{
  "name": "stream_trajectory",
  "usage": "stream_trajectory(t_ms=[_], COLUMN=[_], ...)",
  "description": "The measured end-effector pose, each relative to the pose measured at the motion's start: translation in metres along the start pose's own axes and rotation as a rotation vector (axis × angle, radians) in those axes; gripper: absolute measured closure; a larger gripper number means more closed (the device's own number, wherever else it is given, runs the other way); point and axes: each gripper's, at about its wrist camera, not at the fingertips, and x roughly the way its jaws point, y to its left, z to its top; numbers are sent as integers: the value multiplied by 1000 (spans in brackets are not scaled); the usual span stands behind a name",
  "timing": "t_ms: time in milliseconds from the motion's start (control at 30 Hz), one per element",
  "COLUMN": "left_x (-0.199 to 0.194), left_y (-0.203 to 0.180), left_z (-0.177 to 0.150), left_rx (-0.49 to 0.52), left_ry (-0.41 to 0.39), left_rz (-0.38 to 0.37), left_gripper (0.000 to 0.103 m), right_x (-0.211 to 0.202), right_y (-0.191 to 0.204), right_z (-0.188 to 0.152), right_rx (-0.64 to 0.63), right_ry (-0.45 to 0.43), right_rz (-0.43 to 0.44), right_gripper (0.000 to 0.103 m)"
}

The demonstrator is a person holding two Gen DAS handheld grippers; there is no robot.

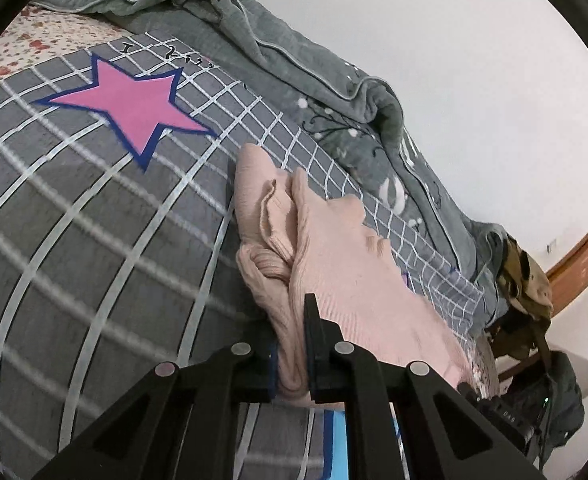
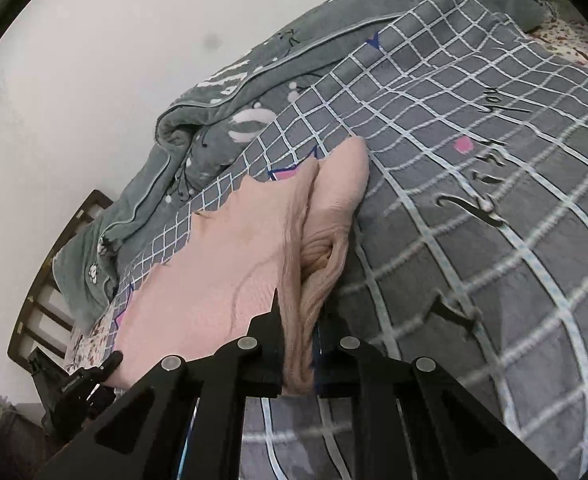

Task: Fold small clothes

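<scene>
A small pink knitted garment (image 1: 334, 256) lies bunched on the grey checked bedsheet (image 1: 93, 240). My left gripper (image 1: 291, 344) is shut on one edge of it, with pink fabric pinched between the two black fingers. My right gripper (image 2: 300, 336) is shut on another edge of the same pink garment (image 2: 229, 264), whose folds run away from the fingers. The cloth stretches between the two grippers. The other gripper's tip (image 2: 93, 376) shows at the lower left of the right wrist view.
A rumpled grey-green quilt (image 1: 294, 52) lies along the far side of the bed by the white wall. A pink star (image 1: 133, 108) is printed on the sheet. A dark wooden bed frame (image 2: 49, 288) and a chair with clothes (image 1: 530, 292) stand beyond the bed.
</scene>
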Motion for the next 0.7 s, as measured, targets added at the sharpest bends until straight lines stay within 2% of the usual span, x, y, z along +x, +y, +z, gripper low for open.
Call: stream_trajectory(t_ms=[100,333,400,467,500,533,600,700], left_x=[-9,-30,-28,-26,-24,-23,-23,-13], left_y=[3,-12,-14,-14,-13,-12,-9,-10], left_z=[-13,-35,-35,-32,-30,-27,-23,-15], left_rx=[-9,77,102,105,105,101,84,70], left_ry=[8,1,21,36,39,40,37,50], left_rz=[3,34,93,132,142,142,121,108], left_gripper=[93,90,83,64,58,47,45,45], right_x=[-17,-40,-39,-42,-48,-54,-66,-71], right_y=[1,2,3,5,8,11,19,31], right_z=[-5,-17,-18,-17,-17,-17,-16,-14], right_rx=[-11,-96,-131,-170,-200,-231,-282,-319], right_ry=[-8,-13,5,-8,-36,-64,-121,-154], right_rz=[7,-40,-81,-128,-156,-179,-213,-200], right_gripper=[93,92,86,81,78,72,63,61])
